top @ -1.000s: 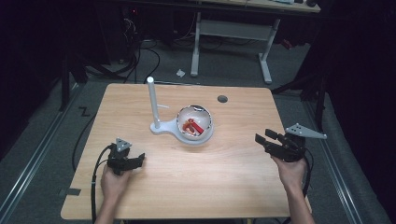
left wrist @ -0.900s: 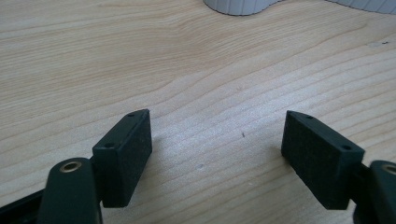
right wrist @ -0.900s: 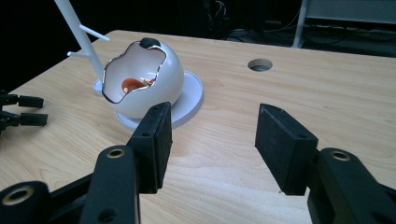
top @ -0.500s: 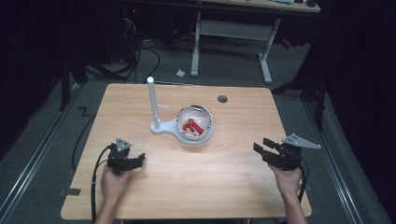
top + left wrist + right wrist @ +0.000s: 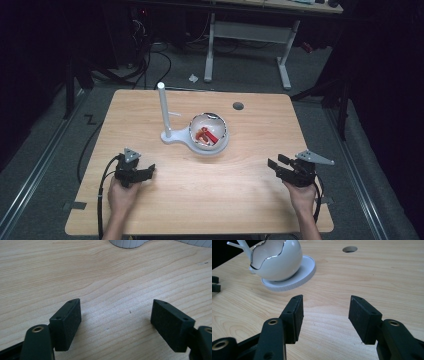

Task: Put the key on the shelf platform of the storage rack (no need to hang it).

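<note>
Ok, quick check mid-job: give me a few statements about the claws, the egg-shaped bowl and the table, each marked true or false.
1. Both claws are empty. True: the left claw and the right claw have nothing but bare wood between their jaws.
2. The egg-shaped bowl holds red items. True.
3. The bowl lies tipped on its side. False: it sits upright on its white base.
4. The white post stands right of the bowl in the high view. False: it stands to its left.
5. The table has a round hole near its far edge. True.
</note>
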### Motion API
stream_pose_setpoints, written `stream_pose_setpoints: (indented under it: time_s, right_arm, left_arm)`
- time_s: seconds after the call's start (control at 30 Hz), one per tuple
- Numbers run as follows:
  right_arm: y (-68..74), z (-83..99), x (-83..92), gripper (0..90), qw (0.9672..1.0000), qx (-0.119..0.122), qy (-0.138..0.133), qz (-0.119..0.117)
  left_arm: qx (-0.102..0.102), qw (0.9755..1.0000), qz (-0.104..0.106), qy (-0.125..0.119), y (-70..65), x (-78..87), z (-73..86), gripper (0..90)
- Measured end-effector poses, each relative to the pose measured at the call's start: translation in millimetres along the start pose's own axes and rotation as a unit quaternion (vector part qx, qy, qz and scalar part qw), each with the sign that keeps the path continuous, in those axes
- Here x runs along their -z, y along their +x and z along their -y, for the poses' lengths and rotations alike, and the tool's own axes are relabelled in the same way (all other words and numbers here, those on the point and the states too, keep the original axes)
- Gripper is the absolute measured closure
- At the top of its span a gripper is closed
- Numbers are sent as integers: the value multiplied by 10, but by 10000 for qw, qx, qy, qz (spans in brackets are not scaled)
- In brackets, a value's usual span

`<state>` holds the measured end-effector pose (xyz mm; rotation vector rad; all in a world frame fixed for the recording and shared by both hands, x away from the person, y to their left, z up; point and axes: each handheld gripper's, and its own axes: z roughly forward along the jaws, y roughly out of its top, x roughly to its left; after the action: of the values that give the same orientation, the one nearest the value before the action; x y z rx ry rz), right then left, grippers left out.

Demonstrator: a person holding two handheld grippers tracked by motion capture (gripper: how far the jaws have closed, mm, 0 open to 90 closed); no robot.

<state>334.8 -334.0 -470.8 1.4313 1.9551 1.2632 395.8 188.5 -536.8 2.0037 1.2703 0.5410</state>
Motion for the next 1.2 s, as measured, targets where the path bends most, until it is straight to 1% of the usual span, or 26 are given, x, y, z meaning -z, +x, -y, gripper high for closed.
stream_pose_setpoints:
  time_s: [0.13,0.2,0.27,0.33,0.37,0.47,0.7,0.77,0.93,0.97,1.07,1.2]
  right_arm:
    - [8,63,-80,458,9999,99,62,118]
    - [8,109,-139,458,9997,78,186,153]
    - [5,151,-189,458,9994,112,236,205]
    - [5,190,-230,456,9993,58,276,236]
    - [8,204,-249,456,9991,75,315,287]
    - [5,249,-312,454,9987,86,394,325]
    - [36,310,-422,440,9957,295,659,579]
    - [33,328,-449,437,9953,285,726,583]
    - [32,380,-526,417,9917,364,1022,696]
    - [41,390,-531,418,9914,448,983,733]
    - [78,395,-545,411,9893,619,1020,843]
    - [73,393,-548,404,9893,622,1023,837]
  left_arm:
    - [14,10000,-12,5,2,0,-1,249]
    - [43,10000,-20,-9,5,-1,0,249]
    - [43,10000,-21,-7,5,-1,0,249]
    - [34,10000,-33,-5,2,-2,-1,249]
    - [33,10000,-23,3,4,0,-1,249]
    - [34,10000,-19,4,4,0,-1,248]
    - [30,10000,-26,4,2,0,-1,247]
    - [30,10000,-25,4,2,0,-1,247]
    - [30,10000,-25,4,2,0,-1,247]
    - [30,10000,-25,5,2,0,0,247]
    - [29,10000,-25,5,2,0,0,247]
    - [31,10000,-25,4,2,1,0,247]
